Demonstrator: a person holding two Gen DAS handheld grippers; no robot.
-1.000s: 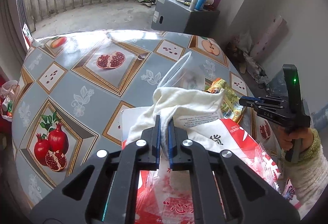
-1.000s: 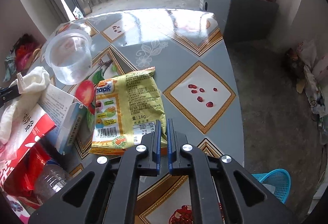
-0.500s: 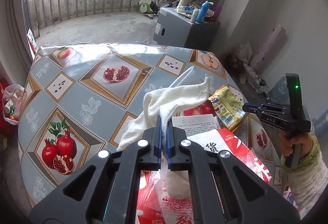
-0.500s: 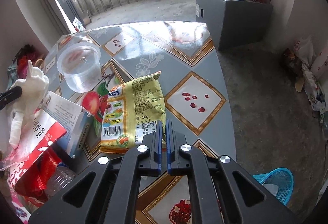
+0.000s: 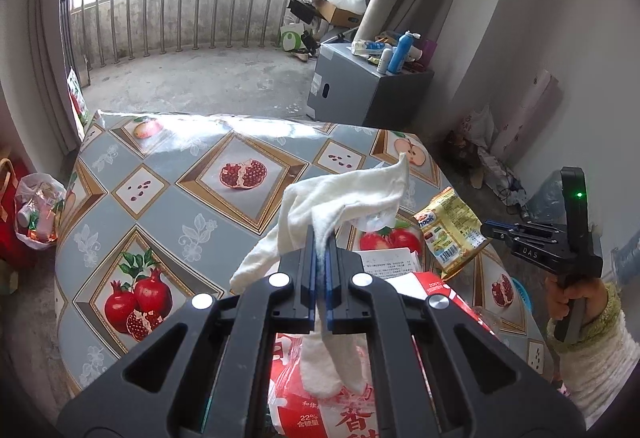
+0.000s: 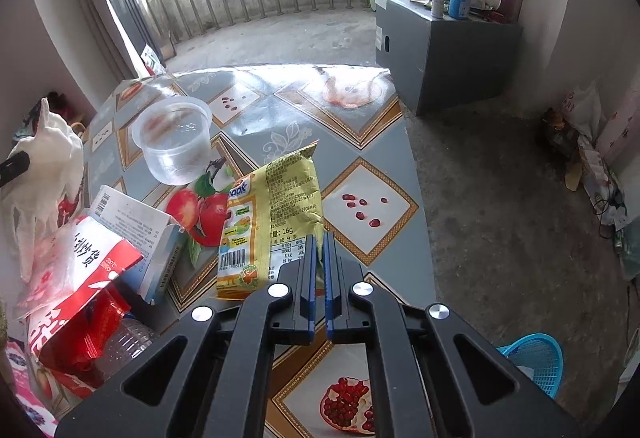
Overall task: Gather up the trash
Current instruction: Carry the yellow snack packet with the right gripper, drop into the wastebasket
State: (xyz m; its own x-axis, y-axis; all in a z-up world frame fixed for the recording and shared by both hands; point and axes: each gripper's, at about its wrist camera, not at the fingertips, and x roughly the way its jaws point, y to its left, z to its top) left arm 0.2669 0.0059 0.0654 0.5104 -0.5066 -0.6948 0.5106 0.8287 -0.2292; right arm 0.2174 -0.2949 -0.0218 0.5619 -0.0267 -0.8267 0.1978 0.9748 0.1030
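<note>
My left gripper [image 5: 319,238] is shut on a white cloth [image 5: 340,193] and holds it up above the table; the cloth also shows at the left of the right wrist view [image 6: 44,153]. My right gripper [image 6: 318,250] is shut on the lower corner of a yellow snack packet [image 6: 272,222], lifted off the table; the packet and right gripper [image 5: 490,228] show in the left wrist view [image 5: 452,226]. A clear plastic cup [image 6: 174,145], a white carton [image 6: 136,230] and a red-and-white plastic bag [image 6: 80,278] lie on the table.
The round table [image 5: 160,205] has a fruit-patterned cover. A blue basket [image 6: 536,362] stands on the floor at lower right. A grey cabinet [image 6: 444,49] with bottles stands beyond the table. A plastic bottle [image 6: 124,346] lies under the red bag.
Both grippers have risen. The cloth has been lifted clear of the bag and carton. The snack packet has come up off the table in the right gripper.
</note>
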